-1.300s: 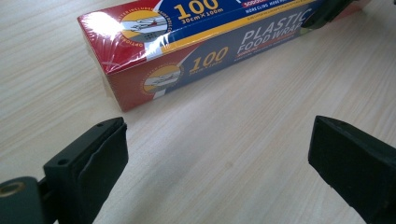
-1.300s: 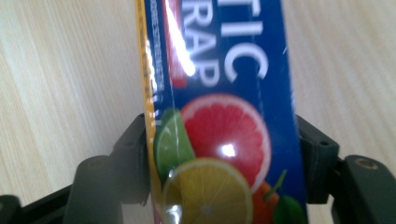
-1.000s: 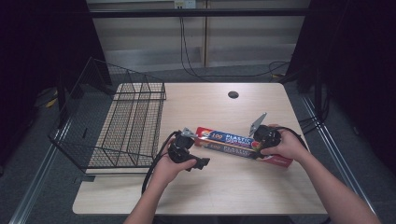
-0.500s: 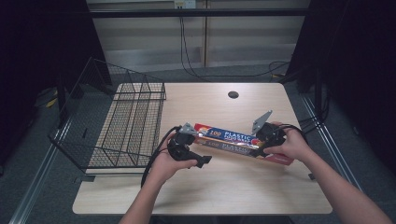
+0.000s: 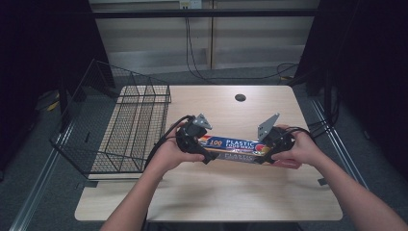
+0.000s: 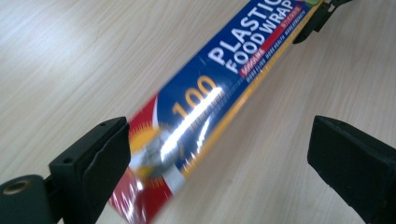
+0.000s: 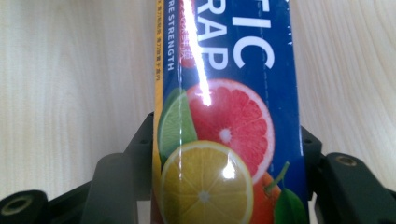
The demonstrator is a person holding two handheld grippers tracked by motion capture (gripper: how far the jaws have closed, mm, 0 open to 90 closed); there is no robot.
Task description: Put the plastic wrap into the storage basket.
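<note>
- Plastic food wrap box (image 5: 235,148): long blue carton, red and yellow trim, "100" and "PLASTIC FOOD WRAP" printed on top. In the high view it runs across the front-middle of the wooden table (image 5: 226,192), between the two hands. It looks lifted off the tabletop, though the angle makes that hard to be sure of.
- Right gripper (image 5: 270,147): closed on the citrus-picture end of the box. In the right gripper view its two black jaws hug both long sides of the carton (image 7: 229,116), pads pressed on it, with the lemon, lime and grapefruit print directly above the jaws.
- Left gripper (image 5: 198,144): at the "100" end of the box. In the left gripper view the jaws stand wide; the left jaw sits right against the box edge (image 6: 196,116), and the right jaw is well apart from it with bare table between. Jaws have just been closing a little, box end between them, not pinched.
- Far end of the box in the left gripper view: a black part of the right gripper (image 6: 315,21) is at the carton.
- Left hand (image 5: 171,153) and right hand (image 5: 300,150) each wrap their gripper body; forearms come in from the bottom edge.
- Black cable (image 5: 166,134) loops off the left gripper toward the basket.
- Wire basket (image 5: 120,130): black mesh, on the table's left side, hanging over the left edge, just beside the left hand.
- Round dark hole (image 5: 240,97) in the tabletop toward the far edge, well apart from the box.
</note>
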